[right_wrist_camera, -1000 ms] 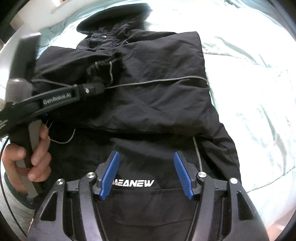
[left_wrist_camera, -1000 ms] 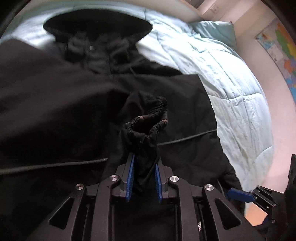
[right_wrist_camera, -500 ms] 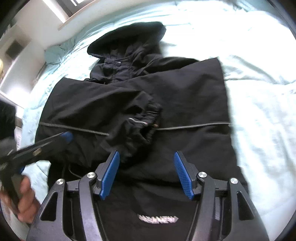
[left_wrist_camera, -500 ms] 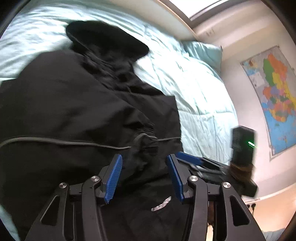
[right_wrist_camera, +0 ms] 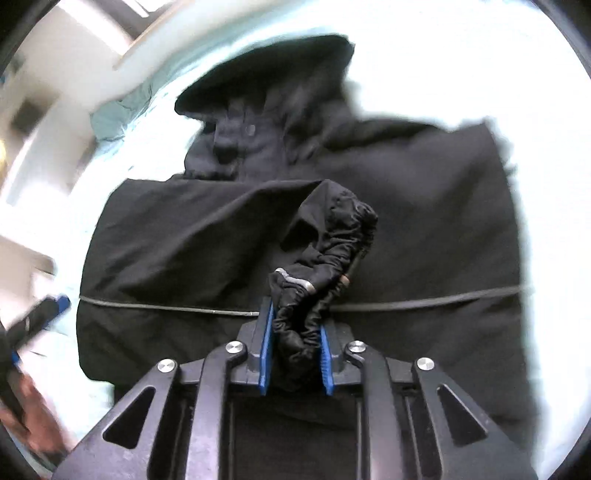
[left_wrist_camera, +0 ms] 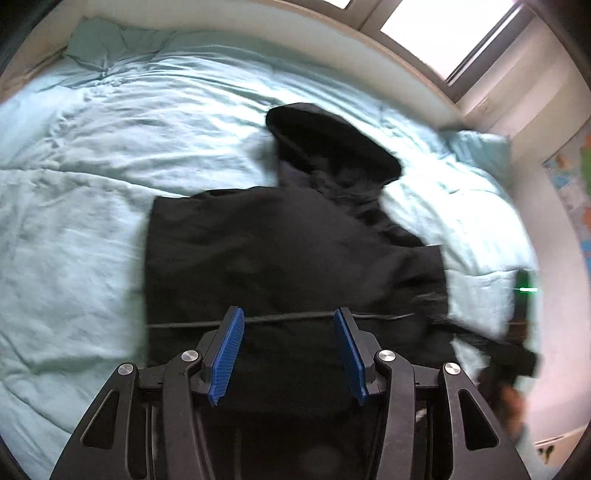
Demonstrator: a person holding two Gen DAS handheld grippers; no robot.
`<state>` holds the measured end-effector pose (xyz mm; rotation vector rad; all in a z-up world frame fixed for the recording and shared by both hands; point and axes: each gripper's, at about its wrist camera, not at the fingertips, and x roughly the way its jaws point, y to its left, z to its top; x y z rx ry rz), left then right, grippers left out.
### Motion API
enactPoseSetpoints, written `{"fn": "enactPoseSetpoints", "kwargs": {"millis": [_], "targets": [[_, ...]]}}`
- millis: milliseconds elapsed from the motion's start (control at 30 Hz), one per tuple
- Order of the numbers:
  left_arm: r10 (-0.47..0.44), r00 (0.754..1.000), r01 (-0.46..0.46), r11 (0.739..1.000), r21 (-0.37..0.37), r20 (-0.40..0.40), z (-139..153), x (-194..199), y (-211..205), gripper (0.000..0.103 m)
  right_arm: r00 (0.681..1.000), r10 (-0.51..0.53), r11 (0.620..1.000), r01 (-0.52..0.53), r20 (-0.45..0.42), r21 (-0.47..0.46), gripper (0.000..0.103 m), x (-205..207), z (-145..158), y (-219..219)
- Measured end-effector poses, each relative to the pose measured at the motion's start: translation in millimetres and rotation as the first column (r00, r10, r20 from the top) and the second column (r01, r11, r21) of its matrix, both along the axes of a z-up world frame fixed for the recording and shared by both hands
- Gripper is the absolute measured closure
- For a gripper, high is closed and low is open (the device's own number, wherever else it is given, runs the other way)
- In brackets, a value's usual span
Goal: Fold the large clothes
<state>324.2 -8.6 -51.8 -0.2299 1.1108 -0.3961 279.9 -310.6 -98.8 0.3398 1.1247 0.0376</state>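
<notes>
Right gripper: blue pads close together, clamped on the gathered elastic cuff of one sleeve, which bunches up from between the pads and rises over the garment. Left gripper: blue pads wide apart, nothing between them; it hangs over the lower part of the jacket, and whether it touches the cloth cannot be told. In the right wrist view the left gripper also shows at the left edge, blurred, with a hand around its handle. One black jacket, lying spread on the bed, its body folded into a rough rectangle; in the right view one folded sleeve panel lies across the chest, its end leading to the clamped cuff. One thin light cord runs straight across the jacket from side to side, just beyond the pads in both views. Beyond the body, one hood lies flat on the bedding, pointing toward the head of the bed; a snap shows on the collar placket below it in the right view. Bedding is pale blue and wrinkled. Two pillows counted at the far end, one at the left corner, one at the right. One window above the bed. One coloured map on the right wall, partly cut off.
</notes>
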Motion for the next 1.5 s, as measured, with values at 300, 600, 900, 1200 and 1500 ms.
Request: {"fn": "enactPoseSetpoints", "kwargs": {"millis": [300, 600, 900, 1200, 1500], "targets": [[-0.099, 0.989, 0.119, 0.974, 0.192, -0.108, -88.3, 24.1, -52.9, 0.051, 0.999, -0.032, 0.974, 0.029, -0.011, -0.224, 0.079, -13.4, 12.0, -77.9], [-0.093, 0.989, 0.113, 0.978, 0.178, -0.114, -79.7, 20.6, -40.0, 0.051, 0.988, -0.068, 0.997, 0.061, -0.138, -0.055, 0.065, -3.0, -50.7, -107.6], [-0.001, 0.996, 0.015, 0.989, 0.147, -0.091, -46.7, 35.5, -32.2, 0.051, 0.999, 0.028, 0.992, -0.032, -0.041, -0.118, 0.028, -3.1, 0.7, -58.7], [0.126, 0.982, -0.089, 0.966, 0.241, -0.142, -105.5, 79.5, -20.2, 0.051, 0.988, 0.04, 0.984, -0.065, -0.149, -0.166, 0.033, 61.4, -79.8, -46.9], [-0.103, 0.989, 0.119, 0.979, 0.162, -0.106, -52.8, 26.1, -11.2, 0.05, 0.987, 0.144, 0.967, -0.157, -0.075, -0.2, 0.033, 21.1, -24.2, -33.6]]}}
